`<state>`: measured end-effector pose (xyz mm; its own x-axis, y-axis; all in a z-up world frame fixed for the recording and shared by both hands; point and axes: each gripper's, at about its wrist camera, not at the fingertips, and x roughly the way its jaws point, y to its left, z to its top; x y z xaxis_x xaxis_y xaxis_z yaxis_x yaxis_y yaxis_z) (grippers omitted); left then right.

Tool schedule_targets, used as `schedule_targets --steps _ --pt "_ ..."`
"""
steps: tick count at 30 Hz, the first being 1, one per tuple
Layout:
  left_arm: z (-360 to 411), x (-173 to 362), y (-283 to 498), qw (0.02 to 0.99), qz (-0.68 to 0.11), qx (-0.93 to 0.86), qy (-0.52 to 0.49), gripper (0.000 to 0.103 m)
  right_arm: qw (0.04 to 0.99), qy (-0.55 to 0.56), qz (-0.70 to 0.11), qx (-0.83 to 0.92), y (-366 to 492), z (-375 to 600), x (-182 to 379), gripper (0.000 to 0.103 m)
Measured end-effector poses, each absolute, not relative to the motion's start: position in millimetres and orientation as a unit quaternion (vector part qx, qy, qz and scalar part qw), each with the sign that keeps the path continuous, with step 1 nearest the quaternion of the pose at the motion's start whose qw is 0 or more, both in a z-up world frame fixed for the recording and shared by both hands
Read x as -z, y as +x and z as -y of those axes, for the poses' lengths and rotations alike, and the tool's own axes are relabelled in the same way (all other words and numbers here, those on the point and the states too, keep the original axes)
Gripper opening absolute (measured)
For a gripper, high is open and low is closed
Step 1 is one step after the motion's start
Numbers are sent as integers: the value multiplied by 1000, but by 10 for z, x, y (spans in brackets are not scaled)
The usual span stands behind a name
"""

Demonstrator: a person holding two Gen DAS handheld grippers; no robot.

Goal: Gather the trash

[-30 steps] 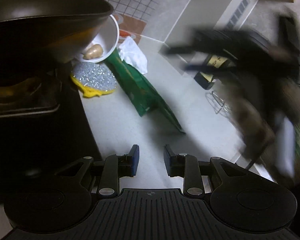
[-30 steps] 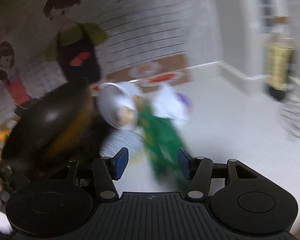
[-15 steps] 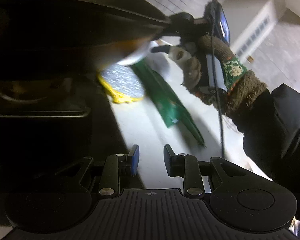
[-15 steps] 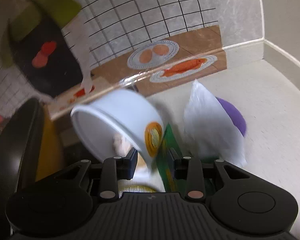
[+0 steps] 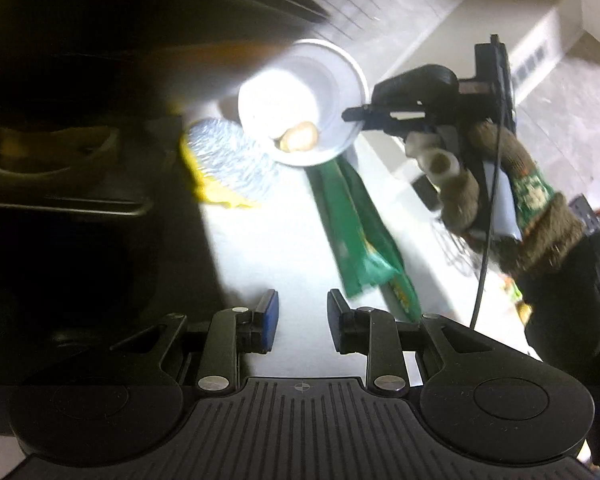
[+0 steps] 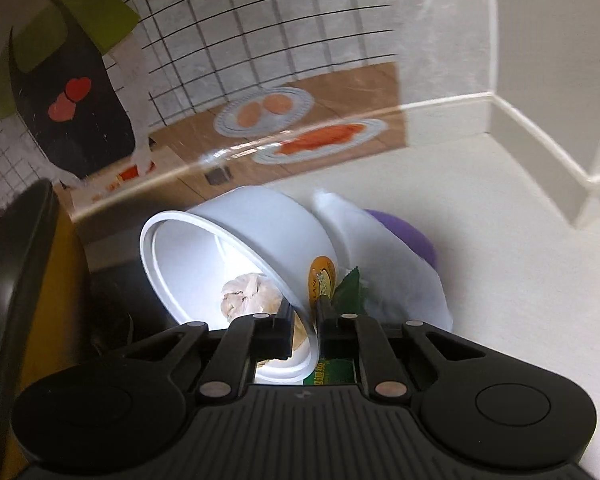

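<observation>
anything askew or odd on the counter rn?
Yes. The white cup lies tipped on its side, mouth toward the dark pan, with a crumpled scrap inside. The right claw is shut on its rim. A green wrapper lies flat beside it, and a white bag is slumped behind.

Your white paper cup (image 6: pixel 260 240) lies tipped on its side with a crumpled scrap (image 6: pixel 250 294) inside; beside it, a green wrapper (image 5: pixel 356 236) lies flat on the desk (image 5: pixel 284 252).
</observation>
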<state>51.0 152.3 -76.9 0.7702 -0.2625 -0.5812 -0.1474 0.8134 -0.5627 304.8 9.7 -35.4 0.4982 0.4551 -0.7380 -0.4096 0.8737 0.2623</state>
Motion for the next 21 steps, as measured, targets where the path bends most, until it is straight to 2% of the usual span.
schedule_targets --steps 8,15,21 --pt "-1167 667 722 892 -350 81 -274 30 887 -21 -407 -219 2630 519 298 11" --pt "-1142 634 868 892 -357 65 -269 30 908 -44 -366 -199 2370 745 249 18" --pt "-1157 622 965 893 -368 41 -255 30 918 -34 -321 -232 1944 784 220 19"
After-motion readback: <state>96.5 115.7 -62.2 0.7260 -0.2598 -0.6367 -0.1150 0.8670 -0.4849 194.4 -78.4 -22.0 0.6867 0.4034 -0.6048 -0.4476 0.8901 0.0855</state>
